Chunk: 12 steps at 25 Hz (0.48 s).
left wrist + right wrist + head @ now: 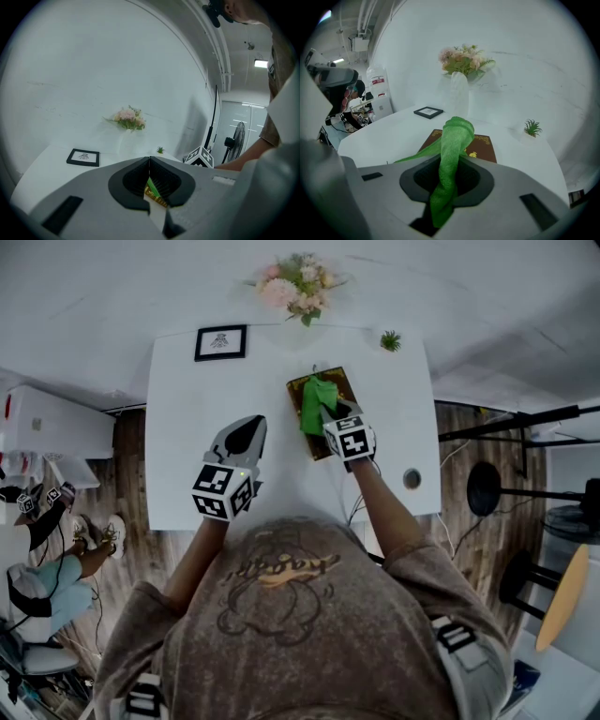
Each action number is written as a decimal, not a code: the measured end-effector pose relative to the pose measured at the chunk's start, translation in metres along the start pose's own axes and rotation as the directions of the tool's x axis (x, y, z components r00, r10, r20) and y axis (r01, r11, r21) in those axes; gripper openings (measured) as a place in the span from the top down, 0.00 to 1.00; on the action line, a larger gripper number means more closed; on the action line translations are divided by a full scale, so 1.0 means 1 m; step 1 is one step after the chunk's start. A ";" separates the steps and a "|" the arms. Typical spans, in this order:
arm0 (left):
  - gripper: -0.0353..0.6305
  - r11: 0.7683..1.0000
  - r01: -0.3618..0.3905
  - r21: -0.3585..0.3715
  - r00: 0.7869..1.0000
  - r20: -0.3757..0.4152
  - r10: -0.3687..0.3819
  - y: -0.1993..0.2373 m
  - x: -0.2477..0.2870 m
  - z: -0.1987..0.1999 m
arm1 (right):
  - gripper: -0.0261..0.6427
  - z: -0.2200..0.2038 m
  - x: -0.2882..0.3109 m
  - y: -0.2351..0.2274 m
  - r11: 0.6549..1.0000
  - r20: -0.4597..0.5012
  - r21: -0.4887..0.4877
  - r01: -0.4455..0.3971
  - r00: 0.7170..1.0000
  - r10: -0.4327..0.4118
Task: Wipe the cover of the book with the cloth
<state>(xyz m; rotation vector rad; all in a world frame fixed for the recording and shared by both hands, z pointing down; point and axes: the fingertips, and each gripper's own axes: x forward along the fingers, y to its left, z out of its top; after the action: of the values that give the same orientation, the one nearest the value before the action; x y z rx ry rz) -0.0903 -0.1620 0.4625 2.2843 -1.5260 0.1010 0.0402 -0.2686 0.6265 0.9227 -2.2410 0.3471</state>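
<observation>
A brown book with gold ornament lies on the white table, right of its middle. A green cloth is draped over the book's cover. My right gripper is shut on the cloth, which runs up between its jaws and bunches over the book in the right gripper view, cloth in front. My left gripper hovers over bare table left of the book, jaws shut with nothing held. Through its jaw opening in the left gripper view, a sliver of the book and cloth shows.
A black picture frame lies at the table's far left. A vase of pink flowers stands at the far edge, a small green plant at the far right corner. A round grey disc sits near the right edge. Stools and a fan stand right.
</observation>
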 end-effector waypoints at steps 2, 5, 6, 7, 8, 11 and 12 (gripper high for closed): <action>0.94 1.000 0.003 0.000 1.000 -0.001 -0.003 -0.001 0.000 0.000 | 0.86 -0.004 -0.003 -0.011 1.000 0.000 0.015 0.020 1.000 -0.020; 0.94 1.000 0.009 0.000 1.000 -0.004 -0.009 -0.003 0.000 -0.001 | 0.86 -0.009 -0.009 -0.024 0.998 -0.001 0.035 0.047 0.999 -0.047; 0.94 1.000 0.011 0.001 1.000 -0.005 -0.011 -0.004 0.000 -0.001 | 0.86 -0.011 -0.011 -0.028 0.998 -0.002 0.040 0.055 0.998 -0.055; 0.94 1.000 0.014 0.002 1.000 -0.005 -0.014 -0.005 0.000 -0.001 | 0.86 -0.013 -0.012 -0.031 0.997 -0.002 0.043 0.062 0.998 -0.062; 0.94 1.000 0.017 0.003 1.000 -0.006 -0.017 -0.007 0.000 -0.002 | 0.86 -0.013 -0.015 -0.034 0.997 -0.001 0.044 0.070 0.998 -0.070; 0.94 1.000 0.023 0.006 1.000 -0.007 -0.023 -0.009 0.000 -0.002 | 0.86 -0.015 -0.023 -0.041 0.994 -0.007 0.060 0.086 0.996 -0.086; 0.94 1.000 0.025 0.007 1.000 -0.008 -0.025 -0.010 -0.001 -0.002 | 0.86 -0.019 -0.024 -0.044 0.993 -0.017 0.071 0.091 0.996 -0.090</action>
<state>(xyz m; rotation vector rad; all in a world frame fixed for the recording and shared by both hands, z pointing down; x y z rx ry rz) -0.0816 -0.1573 0.4619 2.3054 -1.4951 0.1089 0.0925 -0.2783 0.6239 1.0525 -2.1780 0.3935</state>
